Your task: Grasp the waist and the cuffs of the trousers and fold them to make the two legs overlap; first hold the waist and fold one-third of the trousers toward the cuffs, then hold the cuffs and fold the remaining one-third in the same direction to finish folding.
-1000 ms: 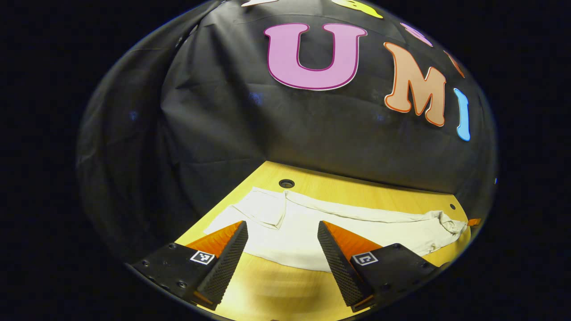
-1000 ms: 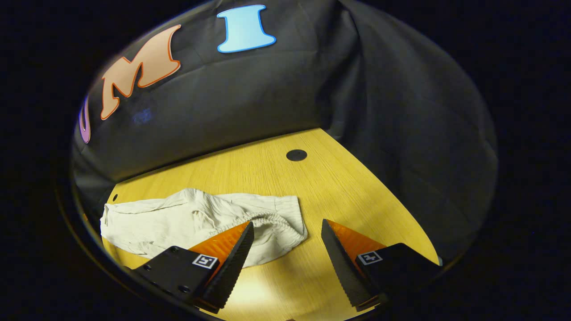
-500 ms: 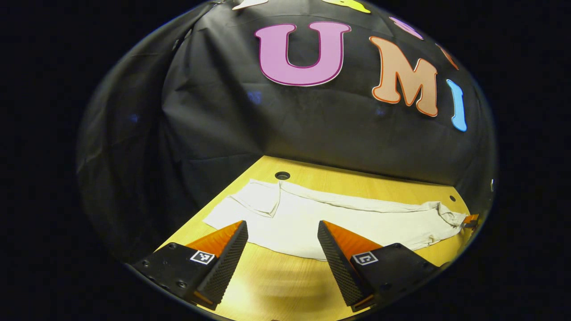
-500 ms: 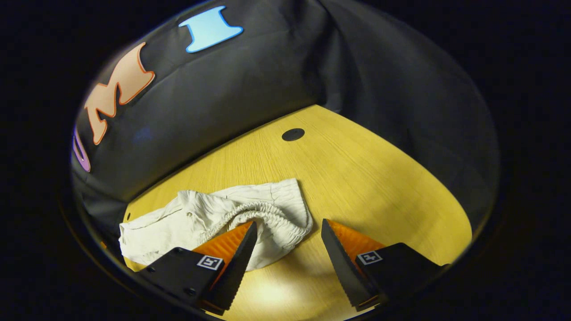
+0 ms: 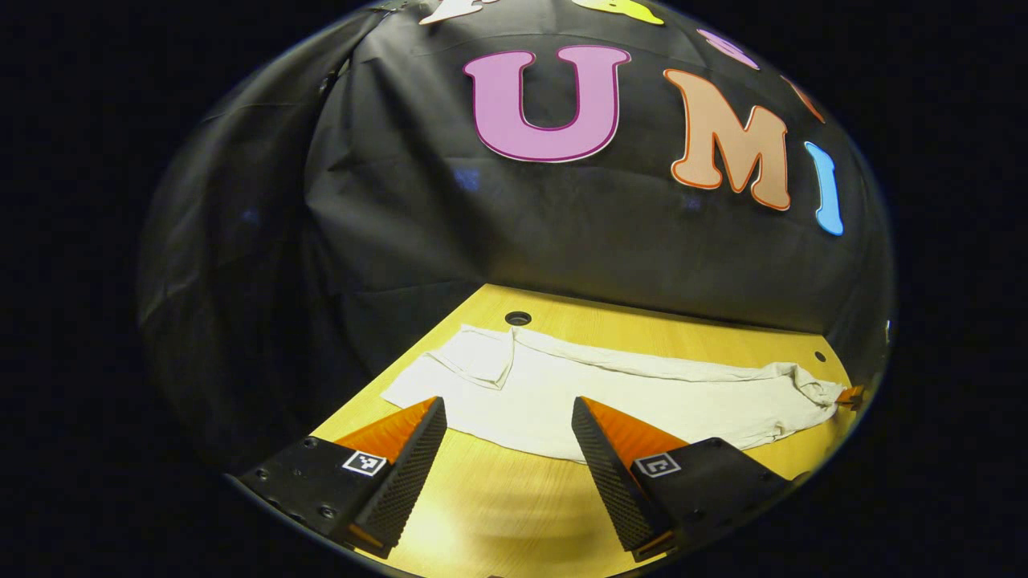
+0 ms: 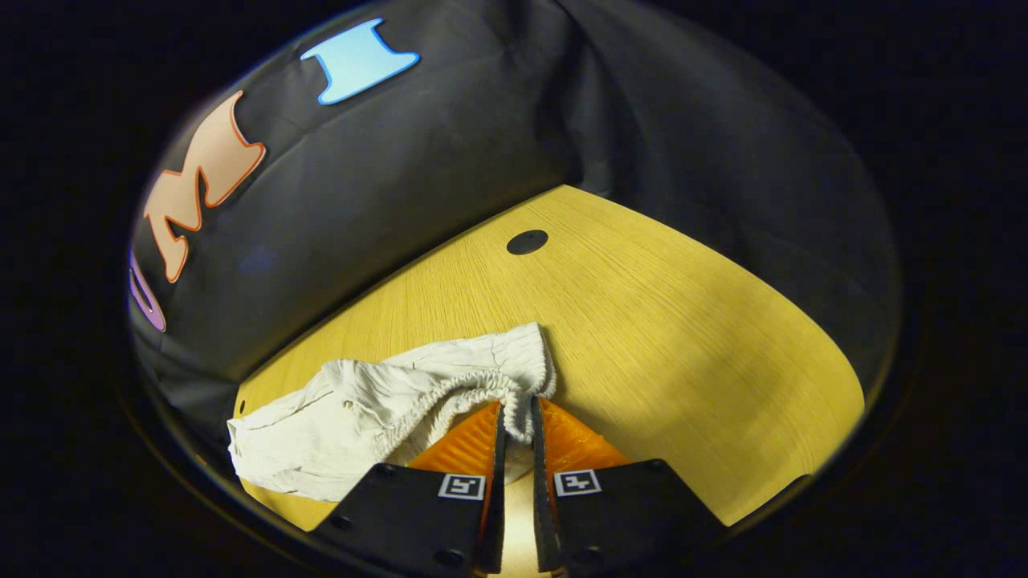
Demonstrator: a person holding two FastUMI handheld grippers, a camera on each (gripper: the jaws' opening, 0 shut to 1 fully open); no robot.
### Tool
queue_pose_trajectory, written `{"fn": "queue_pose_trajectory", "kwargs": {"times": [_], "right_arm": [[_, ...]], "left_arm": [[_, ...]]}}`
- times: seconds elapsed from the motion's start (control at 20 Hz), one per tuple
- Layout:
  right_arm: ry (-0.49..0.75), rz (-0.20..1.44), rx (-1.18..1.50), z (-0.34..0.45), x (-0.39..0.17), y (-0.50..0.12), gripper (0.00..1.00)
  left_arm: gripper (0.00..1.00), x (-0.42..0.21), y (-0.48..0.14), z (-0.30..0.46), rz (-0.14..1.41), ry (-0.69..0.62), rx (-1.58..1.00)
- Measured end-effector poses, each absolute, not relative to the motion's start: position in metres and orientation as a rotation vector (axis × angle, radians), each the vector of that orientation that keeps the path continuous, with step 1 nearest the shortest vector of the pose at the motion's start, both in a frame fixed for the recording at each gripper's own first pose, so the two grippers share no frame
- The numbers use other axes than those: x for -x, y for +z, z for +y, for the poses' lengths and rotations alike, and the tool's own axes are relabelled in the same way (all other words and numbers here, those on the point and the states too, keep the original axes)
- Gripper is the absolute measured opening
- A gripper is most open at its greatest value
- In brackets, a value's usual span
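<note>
Trousers (image 5: 634, 397), pale cream, lie stretched across the wooden table (image 5: 498, 514) in our left gripper view, cuffs (image 5: 466, 365) near a round hole (image 5: 517, 318). Our left gripper (image 5: 507, 425) hovers with fingers spread wide, holding nothing, just short of the near hem. Each finger mount carries a small square black-and-white marker; we see no readable writing. In the right gripper view, our right gripper (image 6: 514, 421) is clamped onto the elastic waist (image 6: 474, 393), bunched cloth trailing left.

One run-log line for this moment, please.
right gripper: shut on waistband | left gripper: open, short of cuffs | trousers: unfolded on table
</note>
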State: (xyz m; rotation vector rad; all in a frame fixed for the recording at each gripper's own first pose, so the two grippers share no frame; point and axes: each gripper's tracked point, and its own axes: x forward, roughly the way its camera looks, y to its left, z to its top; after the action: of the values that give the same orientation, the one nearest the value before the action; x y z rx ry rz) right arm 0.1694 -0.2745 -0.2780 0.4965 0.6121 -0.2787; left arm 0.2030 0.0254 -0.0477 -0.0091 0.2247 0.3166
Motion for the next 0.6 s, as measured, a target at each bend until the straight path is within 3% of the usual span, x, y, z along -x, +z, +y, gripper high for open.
{"fn": "queue_pose_trajectory", "kwargs": {"times": [0.55,0.6], "right_arm": [[-0.229,0.424,-0.39,-0.275,-0.164,-0.188,0.17],[-0.216,0.406,-0.382,-0.27,-0.158,-0.174,0.09]], "left_arm": [[0.95,-0.193,-0.052,0.042,0.224,0.271,0.044],[0.95,-0.196,-0.054,0.044,0.231,0.257,0.05]]}}
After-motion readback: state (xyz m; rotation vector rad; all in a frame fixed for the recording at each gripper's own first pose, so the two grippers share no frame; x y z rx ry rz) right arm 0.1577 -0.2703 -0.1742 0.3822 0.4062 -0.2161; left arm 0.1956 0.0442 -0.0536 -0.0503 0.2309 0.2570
